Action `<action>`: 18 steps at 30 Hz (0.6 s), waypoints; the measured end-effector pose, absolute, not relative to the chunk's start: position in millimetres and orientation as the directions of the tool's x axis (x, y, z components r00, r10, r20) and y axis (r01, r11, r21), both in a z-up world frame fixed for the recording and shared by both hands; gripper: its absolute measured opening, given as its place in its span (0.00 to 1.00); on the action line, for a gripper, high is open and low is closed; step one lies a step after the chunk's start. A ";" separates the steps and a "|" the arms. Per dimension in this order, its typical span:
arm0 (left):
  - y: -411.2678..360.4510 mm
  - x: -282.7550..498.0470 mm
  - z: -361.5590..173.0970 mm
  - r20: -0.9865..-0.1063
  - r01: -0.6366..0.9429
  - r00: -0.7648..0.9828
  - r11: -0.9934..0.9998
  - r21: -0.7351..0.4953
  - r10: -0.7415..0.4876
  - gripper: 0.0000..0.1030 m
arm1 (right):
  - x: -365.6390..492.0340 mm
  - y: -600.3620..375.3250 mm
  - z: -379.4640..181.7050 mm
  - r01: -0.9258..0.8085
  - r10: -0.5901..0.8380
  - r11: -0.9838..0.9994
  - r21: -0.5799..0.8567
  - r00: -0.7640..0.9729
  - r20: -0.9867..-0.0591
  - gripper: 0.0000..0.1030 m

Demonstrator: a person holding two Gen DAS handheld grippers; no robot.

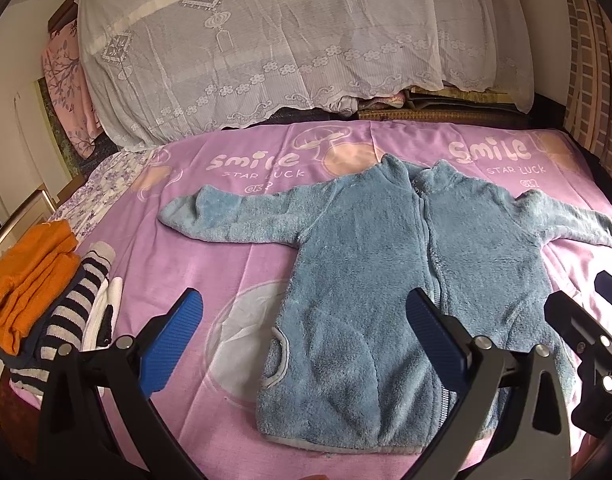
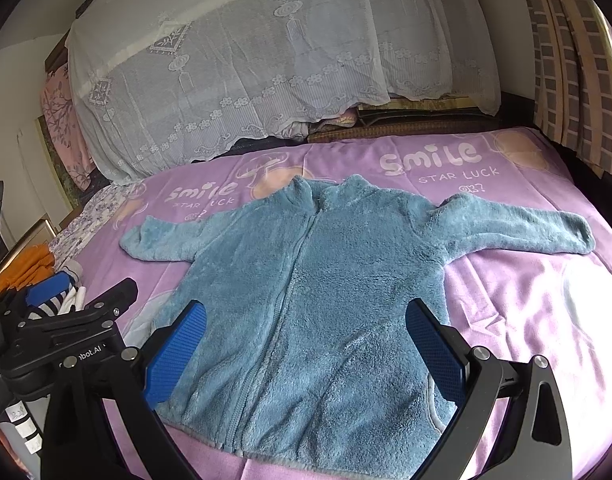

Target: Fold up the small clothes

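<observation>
Pink bedding printed with "SMILE STAR LUCK" covers the bed where we work, with a lace-draped heap behind it and a curtain off to the right. Spread flat on the sheet, front up and zipped shut, lies a blue fleece jacket, collar away from us, hem near us, both sleeves stretched out to the sides. We hold our left tongs above the hem end, their blue pads set wide apart with nothing between them; one pad hangs over bare sheet, the other over the zip line. Our right tongs are likewise wide and empty, straddling the lower body of the jacket from above; whether the pads brush the pile we cannot tell. At the left edge of the bed sits a pile of clothes: an orange piece on top, a striped one beneath, something white beside them. We judge these to be garments already folded, so part of the job looks finished. For the jacket, no fold is made yet: neither sleeve is turned in and the body is not doubled over. What is left, as we read it, is to bring each sleeve across the chest, fold the body hem to collar, and set the bundle with the pile. We see no other unfolded clothes on the bed, though much of the room lies outside both views.
</observation>
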State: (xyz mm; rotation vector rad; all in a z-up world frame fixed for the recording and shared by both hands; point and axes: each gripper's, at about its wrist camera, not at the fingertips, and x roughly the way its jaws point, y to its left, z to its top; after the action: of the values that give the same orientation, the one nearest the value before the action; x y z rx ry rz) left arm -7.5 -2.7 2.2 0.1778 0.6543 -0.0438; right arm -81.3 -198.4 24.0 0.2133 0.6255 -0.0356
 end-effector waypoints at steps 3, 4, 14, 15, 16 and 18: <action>-2.1 -6.8 2.0 -0.611 0.096 0.792 0.984 0.150 0.016 0.96 | -81.4 -197.4 23.7 0.097 0.032 0.978 0.187 0.810 -0.586 0.97; -2.0 -6.8 1.9 -0.610 0.095 0.792 0.984 0.151 0.017 0.96 | -81.4 -197.3 23.6 0.097 0.031 0.978 0.187 0.810 -0.585 0.97; -1.1 -7.3 1.1 -0.610 0.095 0.792 0.984 0.150 0.017 0.96 | -80.8 -197.0 24.0 0.096 0.033 0.978 0.187 0.810 -0.586 0.97; -0.9 -7.4 1.0 -0.610 0.095 0.792 0.984 0.150 0.016 0.96 | -80.9 -196.7 23.9 0.096 0.033 0.978 0.188 0.810 -0.585 0.97; -1.1 -7.2 1.1 -0.610 0.095 0.792 0.984 0.150 0.016 0.96 | -81.0 -196.6 24.0 0.097 0.031 0.978 0.186 0.810 -0.585 0.97; -1.0 -7.3 0.9 -0.611 0.095 0.792 0.984 0.150 0.017 0.96 | -80.9 -196.8 24.0 0.097 0.032 0.978 0.187 0.810 -0.585 0.97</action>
State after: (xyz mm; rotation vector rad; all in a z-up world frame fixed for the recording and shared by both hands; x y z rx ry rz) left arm -7.3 -1.0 0.9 0.1772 0.6567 -0.0426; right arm -80.9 -196.8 24.0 0.2126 0.6265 -0.0351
